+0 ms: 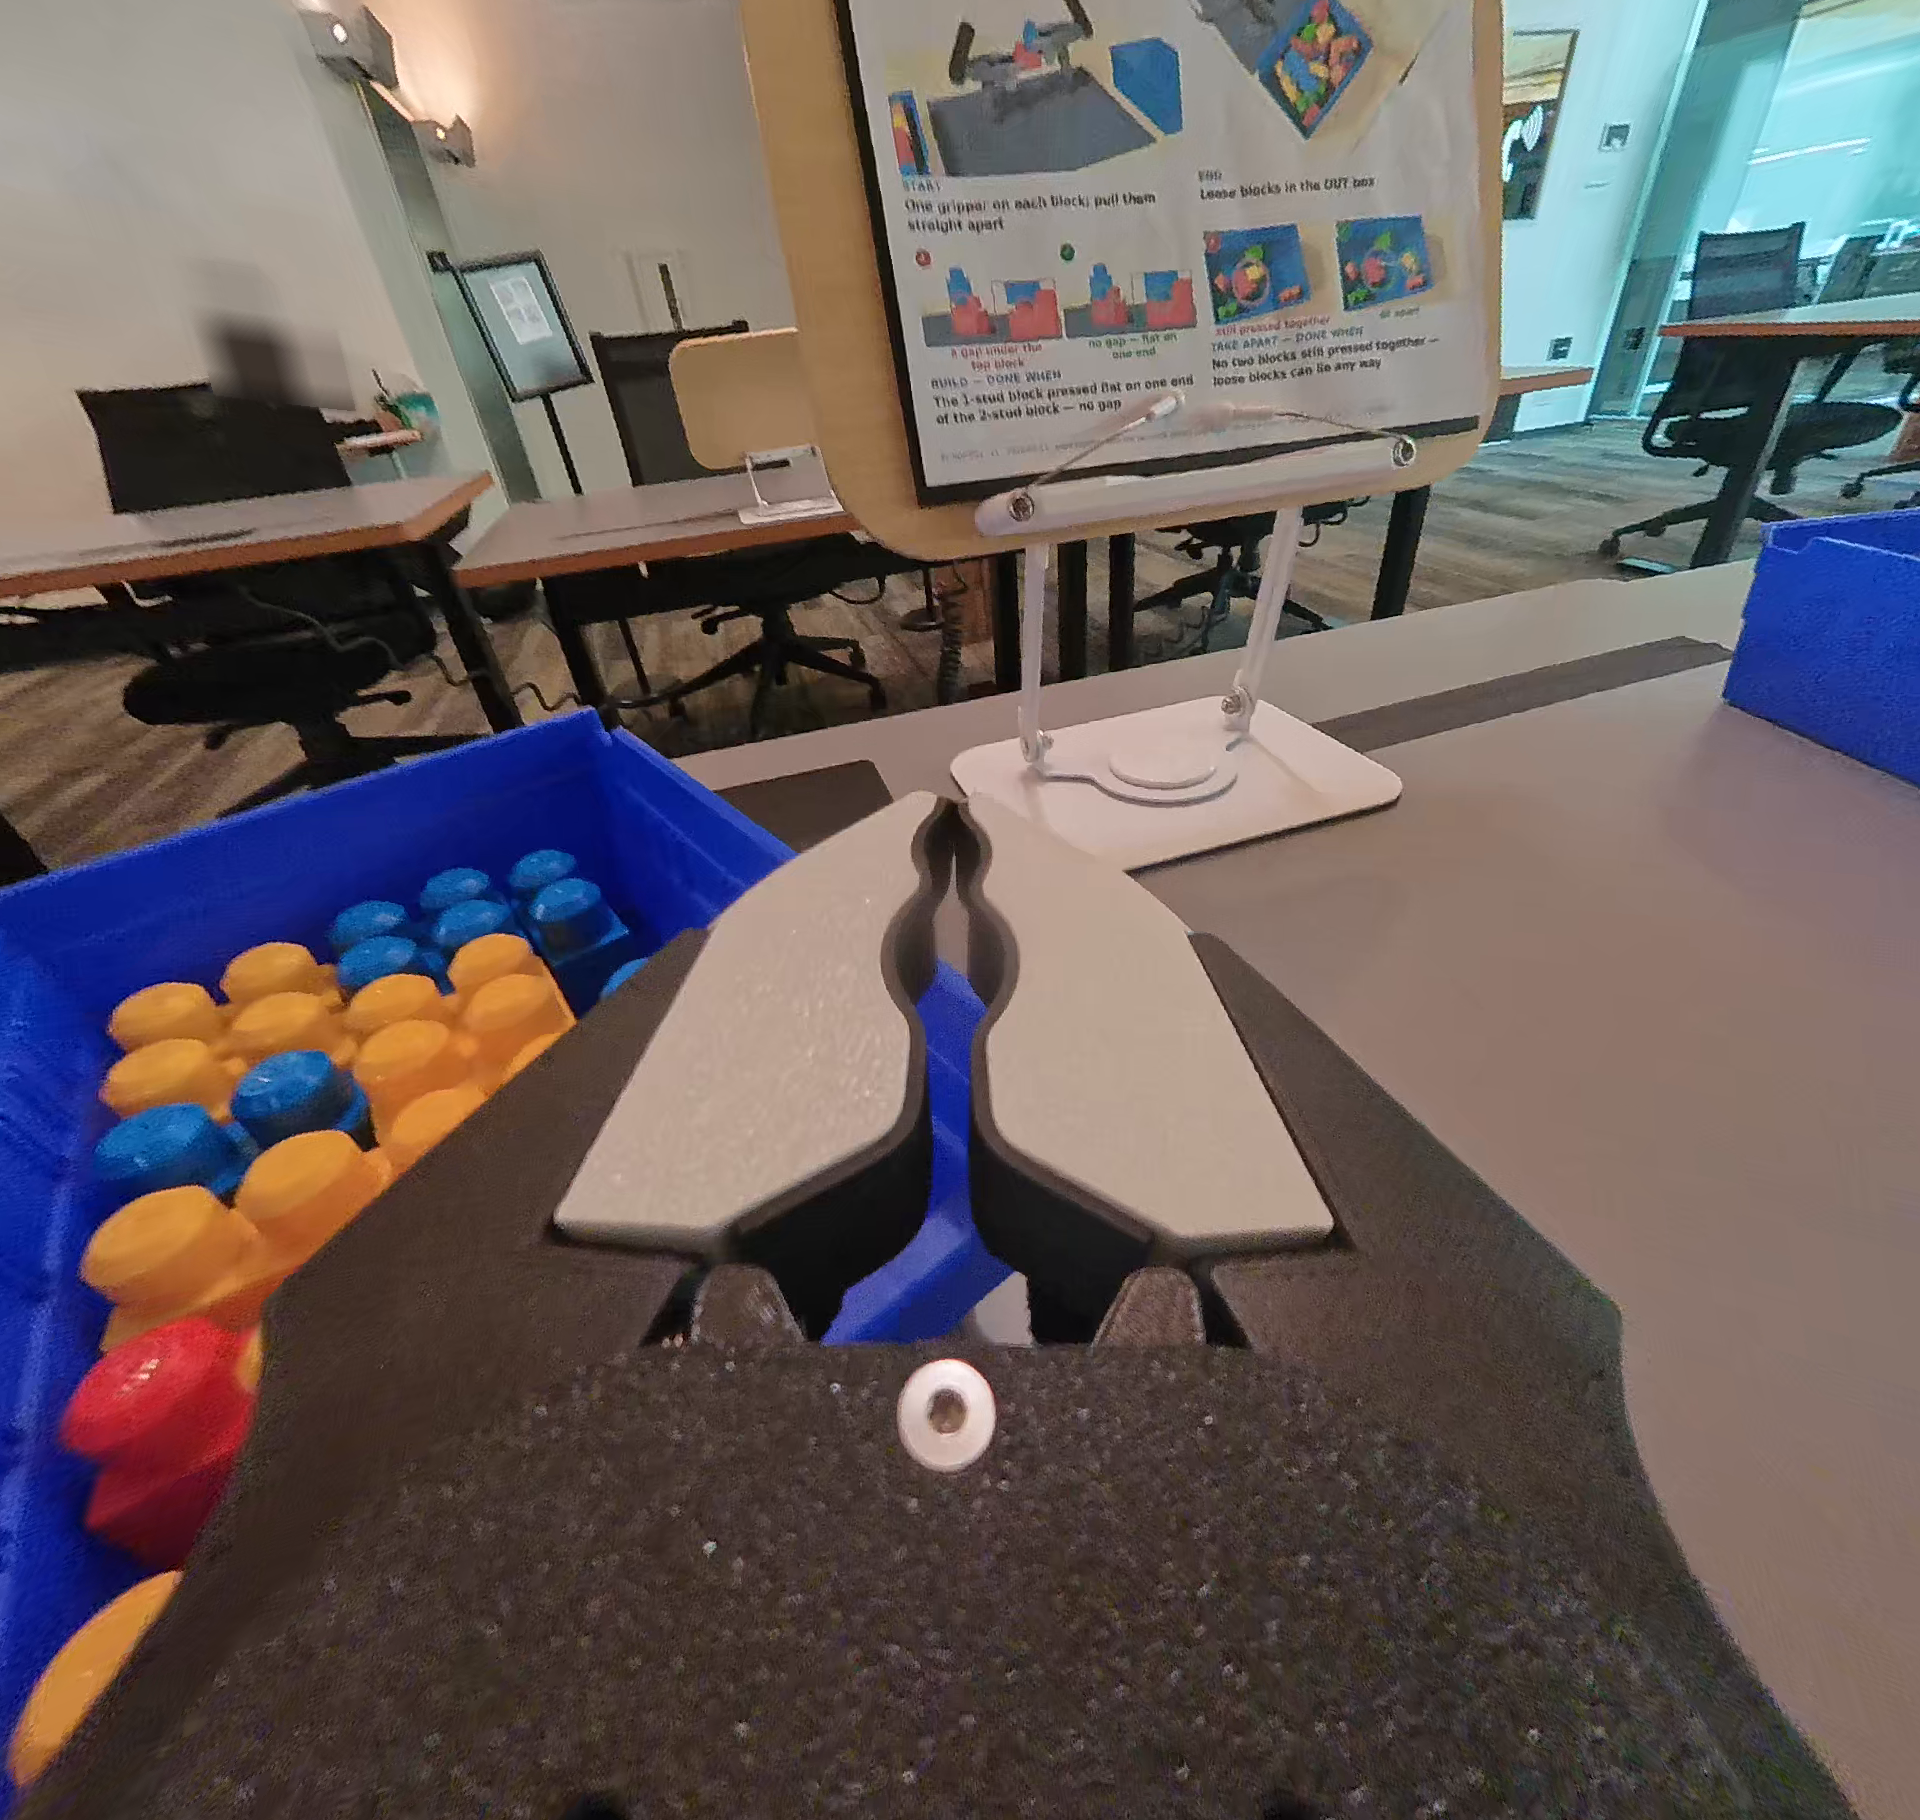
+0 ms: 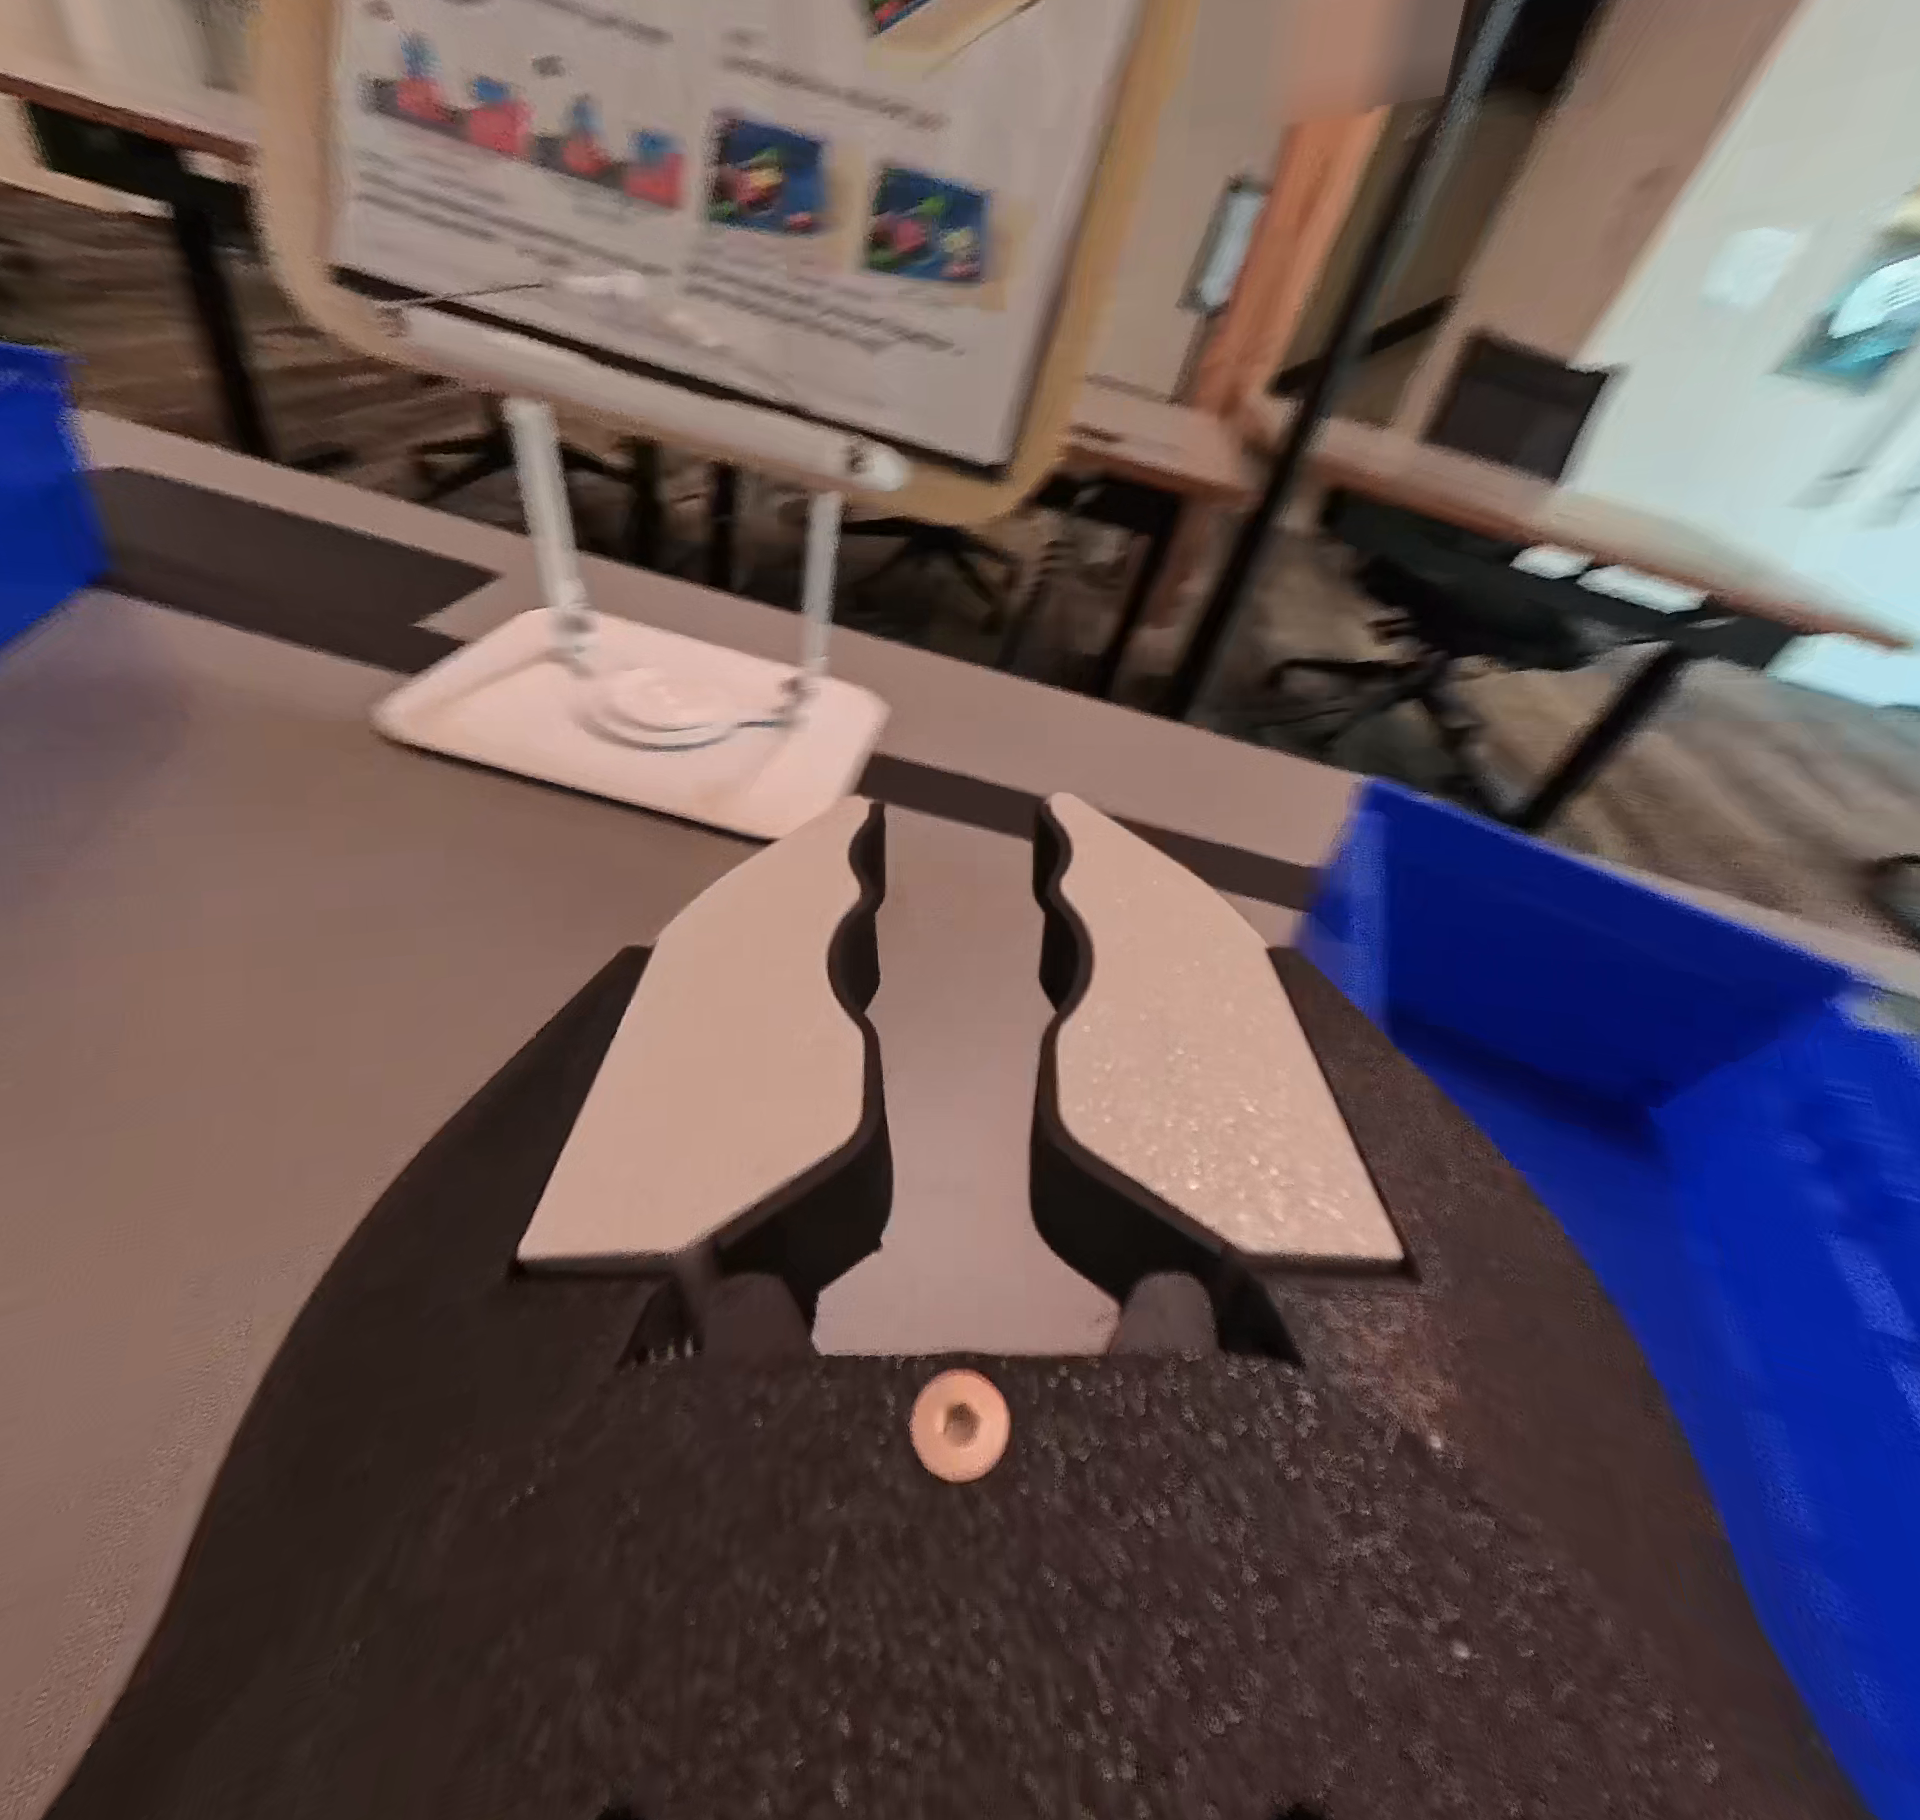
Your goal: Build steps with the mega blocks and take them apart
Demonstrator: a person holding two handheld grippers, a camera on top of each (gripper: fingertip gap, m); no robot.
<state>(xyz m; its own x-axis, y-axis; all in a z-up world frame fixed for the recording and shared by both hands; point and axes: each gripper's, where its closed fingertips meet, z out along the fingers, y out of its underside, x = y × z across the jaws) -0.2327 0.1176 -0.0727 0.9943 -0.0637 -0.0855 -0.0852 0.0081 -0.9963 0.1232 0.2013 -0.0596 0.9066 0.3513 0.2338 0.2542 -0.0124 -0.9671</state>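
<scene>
A blue bin (image 1: 312, 835) at the left holds several mega blocks: orange ones (image 1: 281, 1022), blue ones (image 1: 468, 918) and a red one (image 1: 156, 1427). My left gripper (image 1: 956, 820) is shut and empty, above the bin's right wall, with its tips over the table. My right gripper (image 2: 958, 820) is open and empty over the bare grey mat (image 2: 312, 939), just left of a second blue bin (image 2: 1662, 1095). That bin's inside is hidden. The right wrist view is blurred.
A white stand (image 1: 1174, 783) with a wooden board carrying an instruction sheet (image 1: 1164, 170) stands at the table's far edge, also in the right wrist view (image 2: 634, 710). The second blue bin (image 1: 1839, 627) sits at the far right. Desks and office chairs fill the room behind. There is about 35 centimeters between the tips of the two grippers.
</scene>
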